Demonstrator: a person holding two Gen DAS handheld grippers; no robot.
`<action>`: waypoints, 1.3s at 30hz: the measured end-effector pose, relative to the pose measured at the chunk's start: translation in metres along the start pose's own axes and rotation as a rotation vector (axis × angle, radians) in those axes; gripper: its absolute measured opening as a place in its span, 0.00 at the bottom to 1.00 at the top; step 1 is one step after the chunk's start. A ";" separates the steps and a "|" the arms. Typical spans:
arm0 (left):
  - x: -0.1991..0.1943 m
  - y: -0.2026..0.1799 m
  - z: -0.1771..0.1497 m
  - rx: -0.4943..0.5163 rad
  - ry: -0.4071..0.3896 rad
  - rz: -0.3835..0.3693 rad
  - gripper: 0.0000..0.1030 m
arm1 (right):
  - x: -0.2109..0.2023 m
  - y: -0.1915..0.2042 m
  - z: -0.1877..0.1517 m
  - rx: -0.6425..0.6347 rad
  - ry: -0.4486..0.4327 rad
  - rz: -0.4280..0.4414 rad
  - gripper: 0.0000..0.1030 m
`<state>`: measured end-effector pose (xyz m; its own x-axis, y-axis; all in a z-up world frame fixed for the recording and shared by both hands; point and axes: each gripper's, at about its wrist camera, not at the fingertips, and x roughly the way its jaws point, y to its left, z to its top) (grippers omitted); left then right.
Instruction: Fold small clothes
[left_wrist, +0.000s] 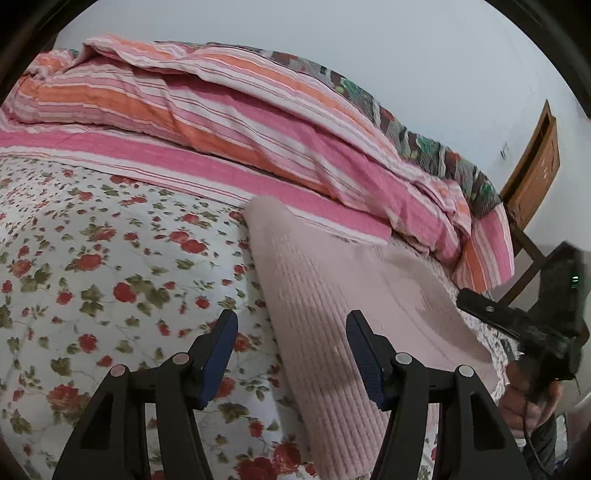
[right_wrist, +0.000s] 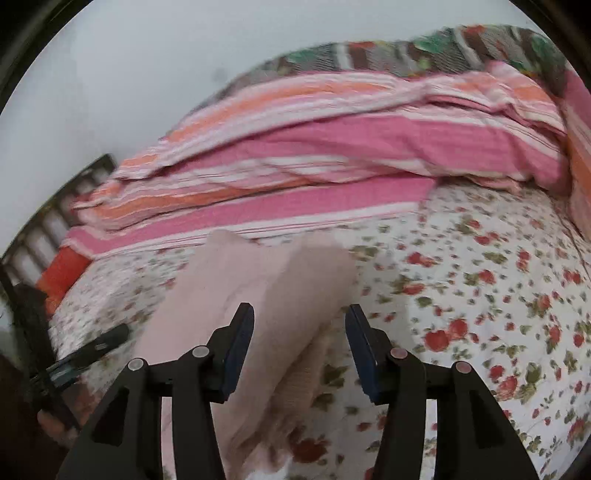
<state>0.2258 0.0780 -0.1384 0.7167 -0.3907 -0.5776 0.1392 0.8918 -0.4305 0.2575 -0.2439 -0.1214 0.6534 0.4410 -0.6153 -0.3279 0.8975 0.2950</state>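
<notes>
Garment (left_wrist: 332, 295), pink and ribbed, lies folded on the floral bed (left_wrist: 110, 240). Left gripper (left_wrist: 291, 354) and right gripper (right_wrist: 300, 347) hover with fingers apart, gripping nothing.

Spread across the bed, a white sheet (left_wrist: 110, 240) printed with red roses and green leaves. Heaped along its far side, a pink, orange and white striped quilt (left_wrist: 221, 122). Behind that, a darker patterned blanket (left_wrist: 424, 129), green and brown. Beyond, a pale wall (left_wrist: 369, 44) and, possibly, a wooden chair (left_wrist: 535, 173).
</notes>
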 end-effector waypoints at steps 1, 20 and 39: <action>0.001 -0.001 -0.001 0.004 0.006 -0.001 0.57 | -0.002 0.003 -0.004 -0.014 0.000 0.017 0.49; 0.010 -0.021 -0.006 0.043 0.037 0.039 0.61 | -0.022 0.020 -0.055 -0.124 0.110 0.170 0.06; 0.012 -0.022 -0.005 0.036 0.031 0.007 0.61 | -0.027 -0.006 -0.031 -0.064 0.034 0.098 0.39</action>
<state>0.2283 0.0520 -0.1394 0.6962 -0.3905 -0.6023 0.1586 0.9020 -0.4016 0.2209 -0.2612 -0.1293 0.5930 0.5253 -0.6102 -0.4326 0.8471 0.3088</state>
